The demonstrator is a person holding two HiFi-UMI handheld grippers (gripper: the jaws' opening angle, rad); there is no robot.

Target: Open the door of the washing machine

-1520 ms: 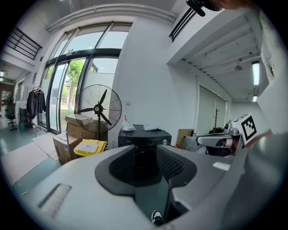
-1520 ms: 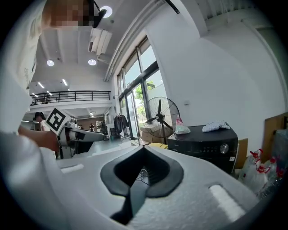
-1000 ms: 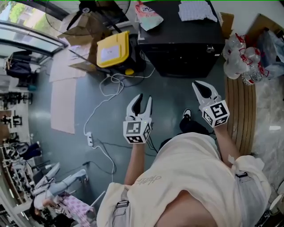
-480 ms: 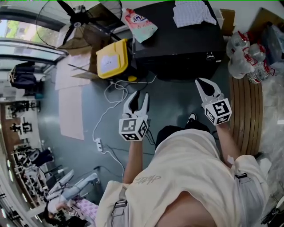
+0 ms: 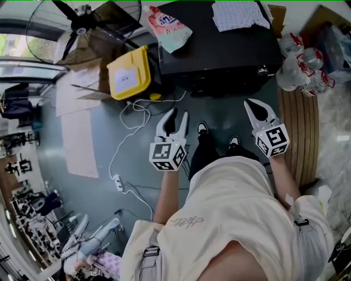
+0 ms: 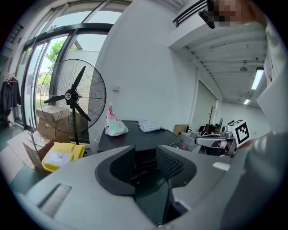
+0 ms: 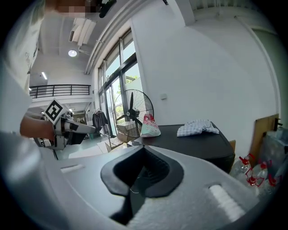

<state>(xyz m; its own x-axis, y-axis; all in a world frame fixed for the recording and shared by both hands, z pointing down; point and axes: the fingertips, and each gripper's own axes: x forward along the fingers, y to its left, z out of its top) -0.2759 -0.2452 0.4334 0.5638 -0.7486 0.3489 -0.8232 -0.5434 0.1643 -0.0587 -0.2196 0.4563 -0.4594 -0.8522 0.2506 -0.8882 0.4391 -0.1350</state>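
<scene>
The washing machine (image 5: 219, 49) is a black box at the top of the head view, and only a thin strip of its front face (image 5: 230, 83) shows from above. It also stands ahead in the left gripper view (image 6: 135, 137) and the right gripper view (image 7: 198, 143). My left gripper (image 5: 178, 115) hangs above the floor a short way before the machine's left front corner; its jaws are open and empty (image 6: 146, 155). My right gripper (image 5: 253, 110) is level with it, before the machine's right part, with its jaws together and nothing in them (image 7: 144, 150).
A pink bag (image 5: 170, 24) and a checked cloth (image 5: 236, 13) lie on the machine. Left of it are a yellow box (image 5: 129, 74), cardboard and a standing fan (image 5: 77, 22). A white cable with a power strip (image 5: 118, 181) crosses the floor. Water bottles (image 5: 307, 60) and a wooden board (image 5: 299, 137) are at the right.
Both grippers and the person have moved closer to the washing machine, and the person's shoes have come into view. Neither gripper's jaws have changed.
</scene>
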